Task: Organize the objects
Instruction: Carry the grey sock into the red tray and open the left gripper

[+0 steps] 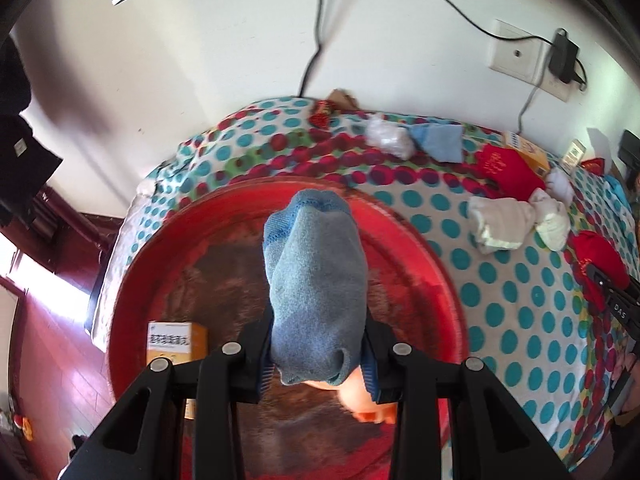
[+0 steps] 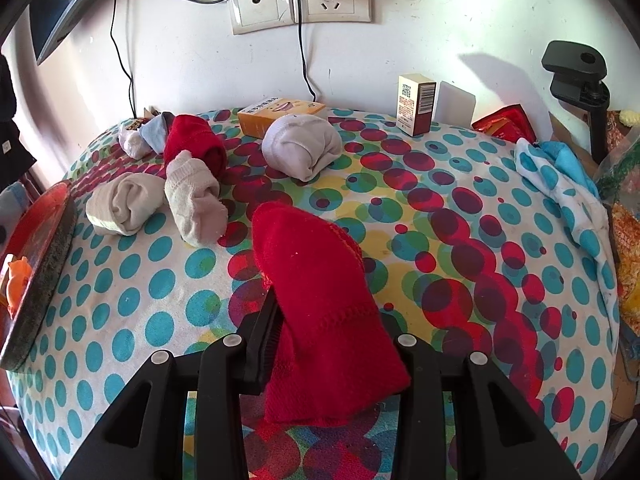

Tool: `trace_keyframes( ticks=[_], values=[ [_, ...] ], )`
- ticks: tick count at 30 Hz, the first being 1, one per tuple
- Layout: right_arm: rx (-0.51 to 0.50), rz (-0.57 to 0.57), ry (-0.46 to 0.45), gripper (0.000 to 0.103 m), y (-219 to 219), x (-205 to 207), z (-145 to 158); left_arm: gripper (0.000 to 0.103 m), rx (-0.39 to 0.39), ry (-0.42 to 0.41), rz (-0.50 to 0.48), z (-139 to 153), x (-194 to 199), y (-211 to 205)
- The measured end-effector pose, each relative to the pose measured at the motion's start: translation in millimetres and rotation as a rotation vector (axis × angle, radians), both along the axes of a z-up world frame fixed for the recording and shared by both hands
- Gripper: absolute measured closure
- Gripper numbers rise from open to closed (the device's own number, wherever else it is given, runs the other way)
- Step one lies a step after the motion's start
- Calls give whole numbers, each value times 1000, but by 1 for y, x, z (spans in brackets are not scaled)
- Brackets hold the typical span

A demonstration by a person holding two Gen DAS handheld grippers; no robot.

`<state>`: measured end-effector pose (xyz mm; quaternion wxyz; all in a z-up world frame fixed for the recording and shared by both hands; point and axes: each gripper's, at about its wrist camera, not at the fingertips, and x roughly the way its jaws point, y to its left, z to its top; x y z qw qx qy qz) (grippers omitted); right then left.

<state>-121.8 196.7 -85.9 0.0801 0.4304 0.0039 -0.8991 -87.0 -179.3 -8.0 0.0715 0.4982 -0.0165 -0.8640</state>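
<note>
The left gripper (image 1: pixel 318 364) has its jaws drawn narrow and clamped on a rolled blue sock (image 1: pixel 316 280), which stands up out of the fingers and hangs above a round red tray (image 1: pixel 420 248); on the tray's worn brown floor, partly hidden behind the sock and fingers, lie an orange toy (image 1: pixel 368 400) and a yellow-and-white box (image 1: pixel 176 340). Past the tray's rim the dotted cloth (image 1: pixel 500 280) spreads over the table; on it rest two pale rolled socks (image 1: pixel 500 224), then a red sock (image 1: pixel 504 168), and farther back a light blue cloth (image 1: pixel 440 142) beside a white crumpled bundle (image 1: pixel 390 138), close to the white wall (image 1: pixel 240 60).

The right gripper (image 2: pixel 324 344) is likewise narrowed and gripping a rolled red sock (image 2: pixel 320 312), held just over the dotted cloth; whether the sock's lower end touches the cloth I cannot tell. At the left edge of this view the red tray shows side-on with the orange toy inside. Beyond sit two cream rolled socks (image 2: pixel 160 200) touching each other, a white sock bundle (image 2: pixel 302 144), and another red sock (image 2: pixel 192 144); at the back stand an orange carton (image 2: pixel 280 114) and a small upright box (image 2: pixel 416 104) beneath the wall sockets (image 2: pixel 300 4).
</note>
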Motion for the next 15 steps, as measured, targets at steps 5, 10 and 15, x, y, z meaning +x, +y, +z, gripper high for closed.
trace_keyframes(
  ticks=[5, 10, 15],
  values=[
    [3, -1, 0, 68, -1, 0, 0, 68, -16, -17, 65, -4, 3, -37],
    [8, -2, 0, 68, -2, 0, 0, 68, 0, -30, 113, -11, 4, -68],
    [12, -2, 1, 68, -2, 0, 1, 67, -24, -34, 136, -18, -1, -95]
  ],
)
